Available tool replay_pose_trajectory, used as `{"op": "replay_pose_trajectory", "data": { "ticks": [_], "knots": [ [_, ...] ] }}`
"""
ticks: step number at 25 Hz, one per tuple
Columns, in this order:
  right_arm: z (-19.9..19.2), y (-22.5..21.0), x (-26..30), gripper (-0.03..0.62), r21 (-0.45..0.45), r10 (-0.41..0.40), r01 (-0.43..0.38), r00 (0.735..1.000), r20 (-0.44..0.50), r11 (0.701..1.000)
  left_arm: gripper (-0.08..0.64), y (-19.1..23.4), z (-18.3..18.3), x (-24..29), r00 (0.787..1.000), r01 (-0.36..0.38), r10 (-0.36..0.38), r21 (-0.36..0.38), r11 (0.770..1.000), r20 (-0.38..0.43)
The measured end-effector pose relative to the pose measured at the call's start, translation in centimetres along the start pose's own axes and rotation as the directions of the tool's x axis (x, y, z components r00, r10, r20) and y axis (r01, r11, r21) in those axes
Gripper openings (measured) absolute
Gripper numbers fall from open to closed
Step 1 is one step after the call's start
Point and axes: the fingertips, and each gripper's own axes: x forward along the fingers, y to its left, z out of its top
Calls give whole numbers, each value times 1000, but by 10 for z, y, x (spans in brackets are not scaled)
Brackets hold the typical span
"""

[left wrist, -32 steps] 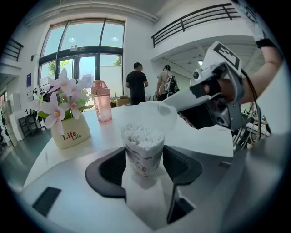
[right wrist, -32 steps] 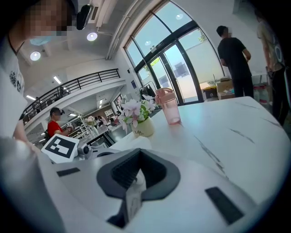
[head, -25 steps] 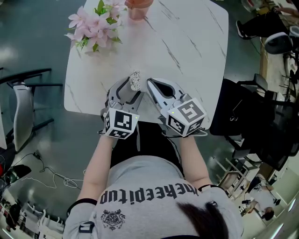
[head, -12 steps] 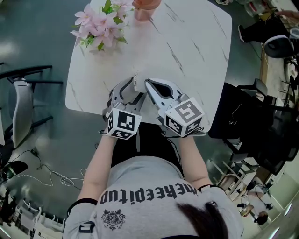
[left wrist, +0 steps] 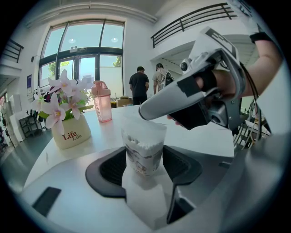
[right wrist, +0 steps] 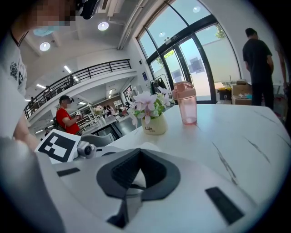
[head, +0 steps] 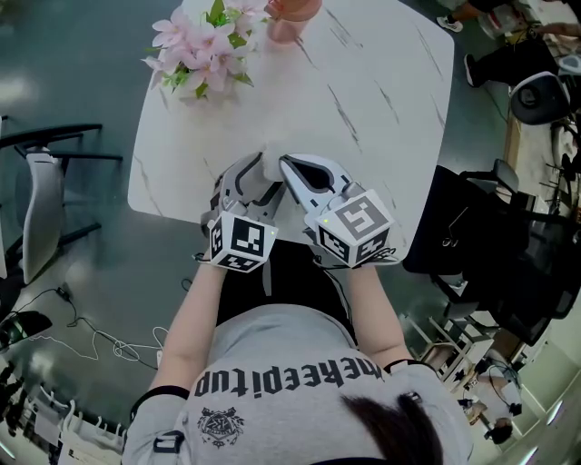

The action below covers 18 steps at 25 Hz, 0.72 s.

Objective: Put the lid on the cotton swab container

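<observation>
The cotton swab container point(left wrist: 143, 157), clear and packed with white swabs, stands between the pads of my left gripper point(left wrist: 143, 166), which press on both its sides. A translucent lid point(left wrist: 143, 129) sits over its top. My right gripper point(left wrist: 143, 113) reaches in from the right, its tip at the lid's upper edge. In the right gripper view its jaws point(right wrist: 138, 175) are nearly together on a pale thin piece, apparently the lid's edge. From the head view, both grippers point(head: 259, 168) point(head: 283, 165) meet at the table's near edge and hide the container.
On the white marble table point(head: 363, 100), a vase of pink flowers point(head: 204, 45) and a pink bottle point(head: 290, 14) stand at the far side. A chair point(head: 45, 209) is left of the table, and black chairs point(head: 481, 236) are right. People stand in the background.
The right gripper's tip has moved left over the container's top, so the swabs seen a second ago in the head view are now covered. The left gripper has held still.
</observation>
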Motion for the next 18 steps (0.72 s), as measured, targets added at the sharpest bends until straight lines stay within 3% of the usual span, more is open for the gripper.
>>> {"op": "replay_pose_trajectory", "data": {
  "ticks": [18],
  "knots": [
    [1,5,9,11,-77,0,-5,997,-77,997,256,-1,-1,0,1000,-2,2,15,1000,-1]
  ]
}}
